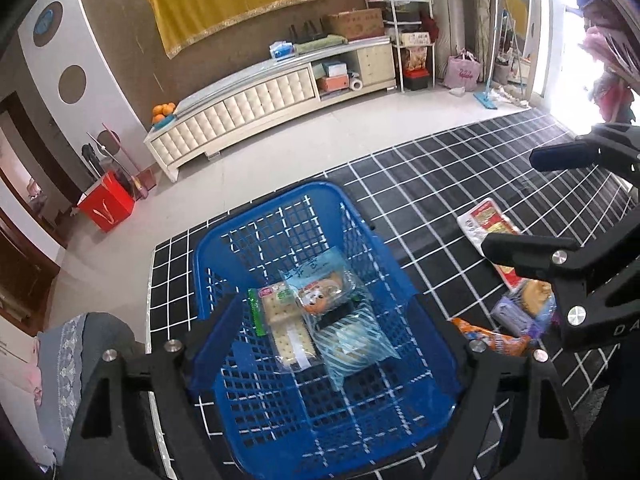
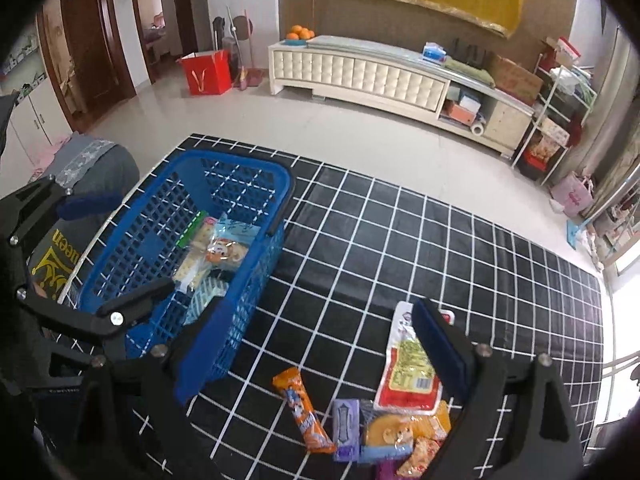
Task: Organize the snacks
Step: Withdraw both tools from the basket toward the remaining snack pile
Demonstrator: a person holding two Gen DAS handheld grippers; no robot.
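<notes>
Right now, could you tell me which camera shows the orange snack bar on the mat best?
The right wrist view: the orange snack bar lies whole and unobstructed. In the left wrist view, gripper fingers hide most of it.

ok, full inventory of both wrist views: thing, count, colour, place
basket: 1, blue mesh plastic, on the checked cloth
cracker pack: 1, green-edged clear wrap, in basket
cartoon snack bag: 1, light blue with orange, in basket
striped bag: 1, blue-white, in basket
red-white pack: 1, on cloth, right of basket
orange bar: 1, on cloth
purple pack: 1, beside orange bar
yellow snack bags: a small heap, count unclear
checked cloth: 1, black with white grid
TV cabinet: 1, cream, by wall
oranges: several, on cabinet
red bag: 1, on floor
left gripper: open, over basket
right gripper: open, over loose snacks
</notes>
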